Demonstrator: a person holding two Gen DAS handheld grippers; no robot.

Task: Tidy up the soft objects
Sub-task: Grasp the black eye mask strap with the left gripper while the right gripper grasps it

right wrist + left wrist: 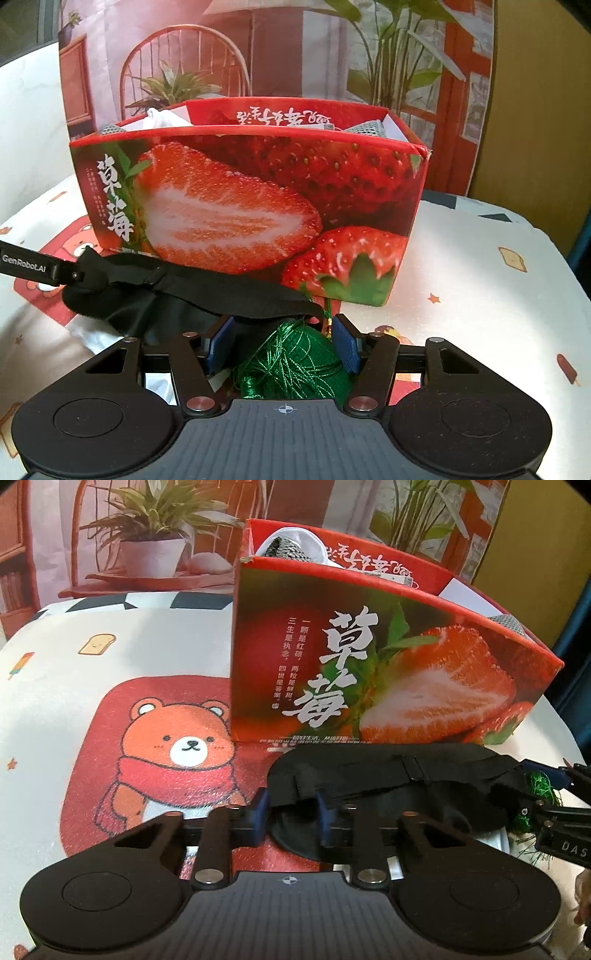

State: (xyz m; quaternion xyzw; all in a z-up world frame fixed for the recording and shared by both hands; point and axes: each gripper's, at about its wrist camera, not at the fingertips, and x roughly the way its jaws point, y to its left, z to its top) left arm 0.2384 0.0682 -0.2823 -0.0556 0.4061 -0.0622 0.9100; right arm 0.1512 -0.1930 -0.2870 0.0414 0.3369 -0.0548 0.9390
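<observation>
We saw a black padded fabric eye mask (369, 771) with an elastic strap lying on the table just in front of the red cardboard strawberry box (388, 672), its strap (207, 286) stretched across the mask towards the right. At its right end a green ball of tangled silky thread (295, 363) lay touching the mask, partly tucked under the strap.

The left gripper (291, 818) pointed down at the left end of the mask, its blue-padded jaws narrowed with the edge of the mask between them; whether the pads (258, 818) were actually pressing the fabric we could not tell. In the right wrist view its black finger reached the mask's left end.

The right gripper (284, 345) stood with its blue pads (347, 347) apart on either side of the green thread ball; the right pad lay against the ball, while contact on the left was not clear to us.

The box stood open at the top, and inside it we made out white cloth (295, 546) and a grey woven band (284, 555). Everything sat on a white tablecloth (55, 701) printed with a cartoon bear in a red scarf (177, 760), toast slices and ice lollies. Behind the table hung a printed backdrop (147, 535) of plants and red furniture.
</observation>
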